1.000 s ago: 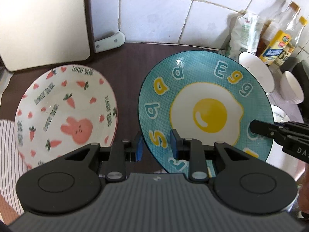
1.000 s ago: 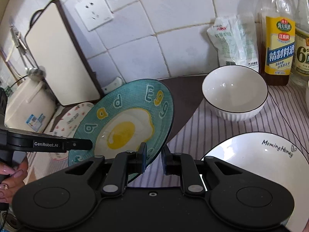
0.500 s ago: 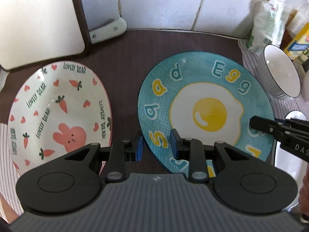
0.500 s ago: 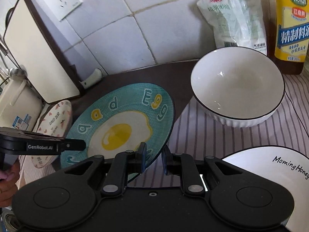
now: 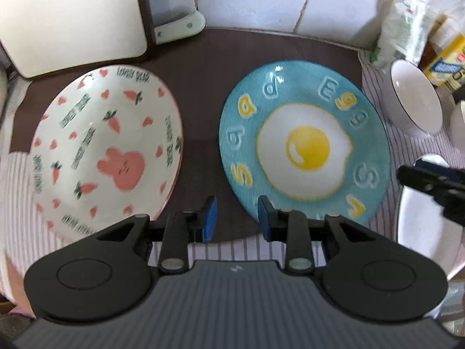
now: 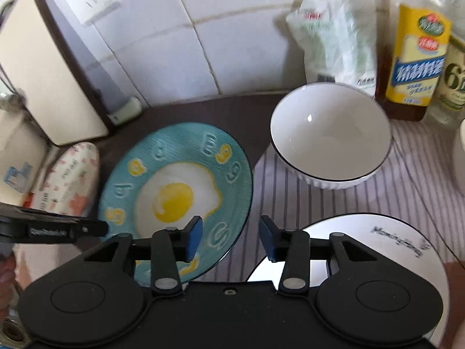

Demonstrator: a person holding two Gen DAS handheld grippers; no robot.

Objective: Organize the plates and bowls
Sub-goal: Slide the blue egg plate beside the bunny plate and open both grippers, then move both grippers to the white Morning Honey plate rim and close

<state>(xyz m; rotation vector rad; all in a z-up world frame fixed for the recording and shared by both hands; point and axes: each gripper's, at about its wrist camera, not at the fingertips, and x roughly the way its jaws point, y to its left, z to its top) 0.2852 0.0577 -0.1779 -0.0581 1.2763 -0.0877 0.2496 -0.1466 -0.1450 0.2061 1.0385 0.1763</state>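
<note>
The teal fried-egg plate (image 5: pixel 302 145) (image 6: pixel 177 195) lies flat on the dark counter, right of the rabbit-and-carrot plate (image 5: pixel 101 151) (image 6: pixel 72 180). My left gripper (image 5: pixel 237 218) hovers at its near-left rim. Its jaws are opening; the rim sits in the gap by the right pad and neither pad presses it. My right gripper (image 6: pixel 231 238) is at the near-right rim, jaws opening, rim loose between the pads. Each gripper shows in the other's view: the right gripper (image 5: pixel 430 180) and the left gripper (image 6: pixel 58 229).
A white bowl (image 6: pixel 331 145) and a white lettered plate (image 6: pixel 377 250) sit on the striped cloth (image 6: pixel 290 192) to the right. Sauce bottles (image 6: pixel 412 58) and a bag (image 6: pixel 334 43) line the tiled wall. A cutting board (image 5: pixel 66 20) leans at the back left.
The egg plate went from tilted in both grips to lying flat on the counter. The right jaws spread wide; the left ones parted slightly off the rim.
</note>
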